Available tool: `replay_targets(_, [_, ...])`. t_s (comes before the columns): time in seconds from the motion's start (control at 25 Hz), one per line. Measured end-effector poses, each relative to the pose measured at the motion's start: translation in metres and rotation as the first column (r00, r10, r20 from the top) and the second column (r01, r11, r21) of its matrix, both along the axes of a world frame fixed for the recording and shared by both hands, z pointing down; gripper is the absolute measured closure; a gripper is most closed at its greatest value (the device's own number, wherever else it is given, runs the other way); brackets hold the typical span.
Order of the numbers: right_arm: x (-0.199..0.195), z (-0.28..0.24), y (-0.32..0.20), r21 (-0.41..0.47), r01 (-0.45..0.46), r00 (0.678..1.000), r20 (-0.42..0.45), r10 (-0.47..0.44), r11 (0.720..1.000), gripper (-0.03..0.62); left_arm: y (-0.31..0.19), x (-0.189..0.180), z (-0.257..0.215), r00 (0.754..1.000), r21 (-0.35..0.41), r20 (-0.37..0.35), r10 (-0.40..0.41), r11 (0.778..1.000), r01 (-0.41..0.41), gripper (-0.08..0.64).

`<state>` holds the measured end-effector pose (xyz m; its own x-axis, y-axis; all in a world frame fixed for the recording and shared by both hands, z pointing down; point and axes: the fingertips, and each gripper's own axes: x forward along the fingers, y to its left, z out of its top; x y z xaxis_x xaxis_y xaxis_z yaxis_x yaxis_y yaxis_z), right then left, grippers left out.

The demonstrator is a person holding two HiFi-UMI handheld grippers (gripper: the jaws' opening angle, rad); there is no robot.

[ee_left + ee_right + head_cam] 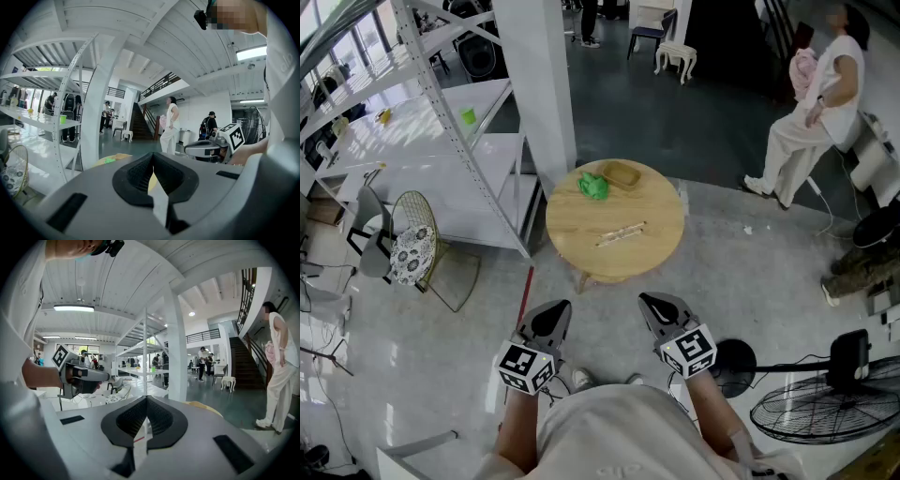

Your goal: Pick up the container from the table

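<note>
A shallow tan container (621,174) sits at the far side of a round wooden table (581,230). A crumpled green thing (593,186) lies just left of it, and a pair of pale sticks (621,233) lies nearer me. My left gripper (557,309) and right gripper (652,302) hover side by side over the floor, short of the table's near edge. Both are shut and hold nothing. The left gripper view has its own shut jaws (152,164) low in the frame, with the table edge (115,158) beyond. The right gripper's pads (154,416) also meet.
White metal shelving (441,112) and a white pillar (539,84) stand left of the table. A wire chair with a patterned cushion (412,251) is at the left, and a floor fan (825,412) at the lower right. A person in white (825,103) stands far right.
</note>
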<state>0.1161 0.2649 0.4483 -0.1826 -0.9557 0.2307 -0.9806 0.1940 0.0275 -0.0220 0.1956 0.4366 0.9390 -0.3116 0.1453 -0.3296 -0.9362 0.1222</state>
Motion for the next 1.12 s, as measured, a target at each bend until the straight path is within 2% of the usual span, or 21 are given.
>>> replay_targets(0.28, [-0.053,-0.002,-0.062,-0.040,0.031,0.999,-0.042,-0.032,0.999,0.568,-0.061,-0.058,0.003,1.000,-0.021,-0.011,-0.015,1.000,0.015,0.543])
replay_targets(0.6, [-0.076,0.006,-0.116,-0.057,-0.021,0.998,-0.055,0.017,0.998,0.568,-0.118,-0.102,0.019,0.999,-0.043,-0.020,-0.030,0.999,0.029,0.543])
replay_targets(0.88, [-0.056,0.013,-0.161,-0.076,-0.060,0.997,-0.045,0.056,0.995,0.568,-0.158,-0.104,0.028,0.998,-0.069,-0.016,-0.063,0.996,0.062,0.543])
replay_targets(1.12, [-0.019,0.030,-0.225,-0.083,0.009,0.999,-0.033,-0.012,0.996,0.568,-0.206,-0.075,0.042,0.994,-0.071,0.016,-0.106,0.992,0.107,0.543])
